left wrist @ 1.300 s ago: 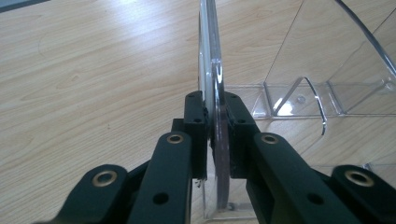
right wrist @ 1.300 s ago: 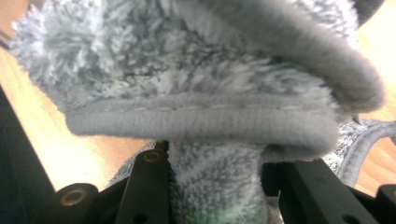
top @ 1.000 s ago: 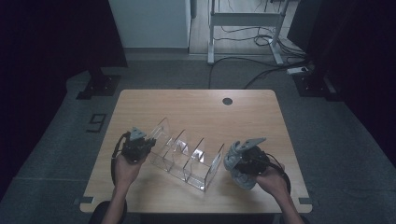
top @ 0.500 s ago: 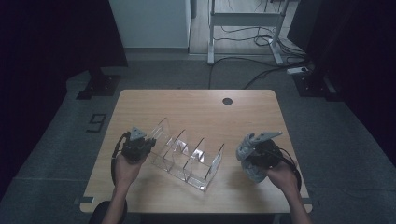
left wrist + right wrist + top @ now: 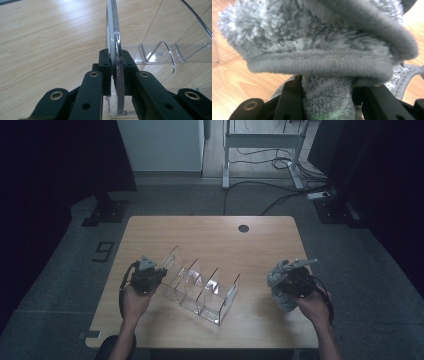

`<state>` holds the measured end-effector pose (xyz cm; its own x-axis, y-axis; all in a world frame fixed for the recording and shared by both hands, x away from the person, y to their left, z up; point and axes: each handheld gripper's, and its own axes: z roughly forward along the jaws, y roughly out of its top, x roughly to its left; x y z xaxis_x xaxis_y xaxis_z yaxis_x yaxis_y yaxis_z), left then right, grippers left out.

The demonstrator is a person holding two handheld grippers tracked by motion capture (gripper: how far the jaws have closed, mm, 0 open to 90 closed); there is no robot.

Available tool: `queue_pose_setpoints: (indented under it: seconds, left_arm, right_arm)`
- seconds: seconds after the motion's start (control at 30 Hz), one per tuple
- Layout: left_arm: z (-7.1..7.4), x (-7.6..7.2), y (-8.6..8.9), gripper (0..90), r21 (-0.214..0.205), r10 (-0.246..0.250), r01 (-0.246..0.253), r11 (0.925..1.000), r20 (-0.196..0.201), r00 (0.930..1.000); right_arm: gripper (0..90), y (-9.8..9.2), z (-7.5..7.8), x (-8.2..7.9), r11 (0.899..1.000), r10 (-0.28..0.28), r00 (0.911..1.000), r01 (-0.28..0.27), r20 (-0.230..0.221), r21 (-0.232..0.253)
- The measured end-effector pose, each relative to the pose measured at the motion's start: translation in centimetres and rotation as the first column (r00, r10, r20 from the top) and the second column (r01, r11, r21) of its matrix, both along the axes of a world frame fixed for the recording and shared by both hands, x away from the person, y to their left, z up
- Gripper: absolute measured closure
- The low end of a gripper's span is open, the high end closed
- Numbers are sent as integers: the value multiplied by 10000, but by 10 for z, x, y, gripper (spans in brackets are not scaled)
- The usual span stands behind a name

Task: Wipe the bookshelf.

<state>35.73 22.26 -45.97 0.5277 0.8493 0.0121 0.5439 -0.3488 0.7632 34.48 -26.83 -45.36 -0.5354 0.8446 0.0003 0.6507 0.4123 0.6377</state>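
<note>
I've got the rack [image 5: 200, 287] on the table [image 5: 210, 232], left-centre, L gripper [image 5: 156, 275] at its left end; cloth [image 5: 281, 287] in R gripper [image 5: 280, 280], well right of rack.

Dim room, grey floor [image 5: 65, 285], wooden table [image 5: 210, 232] (cables [image 5: 270, 200] behind).

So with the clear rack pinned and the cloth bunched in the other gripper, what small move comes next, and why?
Probably bring the right gripper with its grey fluffy cloth across to the acrylic rack. The left gripper clamps its end panel, and the cloth sits apart from it.
</note>
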Motion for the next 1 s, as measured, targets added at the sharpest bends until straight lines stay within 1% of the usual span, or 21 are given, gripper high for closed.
queue_pose_setpoints:
  seconds: [0.37, 0.43, 0.6, 0.8, 0.93, 1.0]
  left_arm:
    - [0, 0, 0, 822, -15, -8, 8, 10000, -12, 10000]
    - [0, 0, 0, 822, -10, -14, 14, 10000, -14, 10000]
    - [0, 0, 0, 820, -5, -19, 19, 10000, -12, 10000]
    - [0, 0, 0, 817, 7, -16, 16, 10000, 4, 10000]
    - [0, 0, 0, 815, 17, -39, 39, 10000, -7, 10000]
    - [0, 0, 0, 813, 28, -55, 55, 10000, -4, 10000]
  right_arm:
    - [633, -8, -30, 12, 9994, -302, 9978, 292, -591, -186]
    - [631, -8, -34, 14, 9993, -309, 9975, 294, -635, -243]
    - [624, -8, -45, 18, 9991, -239, 9956, 205, -905, -382]
    - [596, -8, -57, 22, 9984, -247, 9908, 178, -1334, -528]
    - [570, -9, -66, 24, 9971, -234, 9863, 111, -1635, -754]
    - [557, -10, -68, 24, 9976, -243, 9853, 128, -1692, -687]
